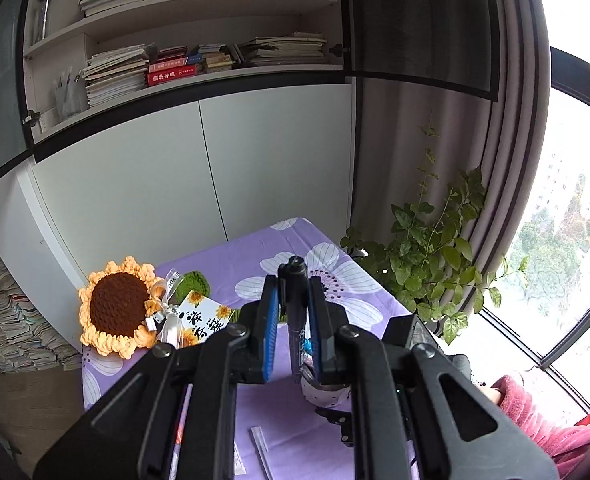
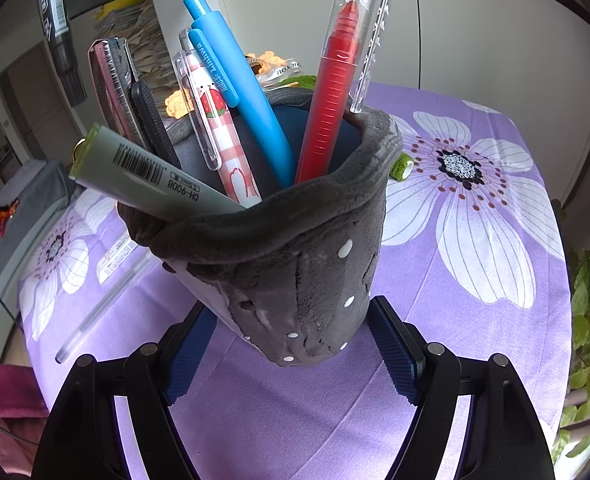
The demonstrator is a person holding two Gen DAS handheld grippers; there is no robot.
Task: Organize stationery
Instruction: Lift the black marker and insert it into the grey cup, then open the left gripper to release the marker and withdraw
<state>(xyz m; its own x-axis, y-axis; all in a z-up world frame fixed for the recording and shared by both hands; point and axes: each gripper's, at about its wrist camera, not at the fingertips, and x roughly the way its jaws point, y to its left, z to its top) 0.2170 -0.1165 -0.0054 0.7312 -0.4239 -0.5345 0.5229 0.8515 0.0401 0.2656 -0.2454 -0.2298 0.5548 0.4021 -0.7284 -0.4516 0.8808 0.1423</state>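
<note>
On the purple flowered surface (image 2: 475, 280) the right tool (image 2: 291, 350) is clamped round a grey plush pen holder (image 2: 295, 264) — it holds a marker (image 2: 151, 172) printed "CH-900B", blue, red and strawberry pens — while the left tool (image 1: 293, 312) is clamped on a dark pen (image 1: 295, 300) beside a crocheted sunflower (image 1: 117, 308).

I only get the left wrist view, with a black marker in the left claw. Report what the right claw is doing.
Observer: The right claw is closed on the base of a grey plush pen holder.
Operator: List what is in it.
Observer: A blue pen, a red pen with a clear cap, a strawberry pen, a grey-green marker and some dark pens.
Operator: Name a free spot.
Observer: Bare dark lining shows between the blue pen and the red pen.
</note>
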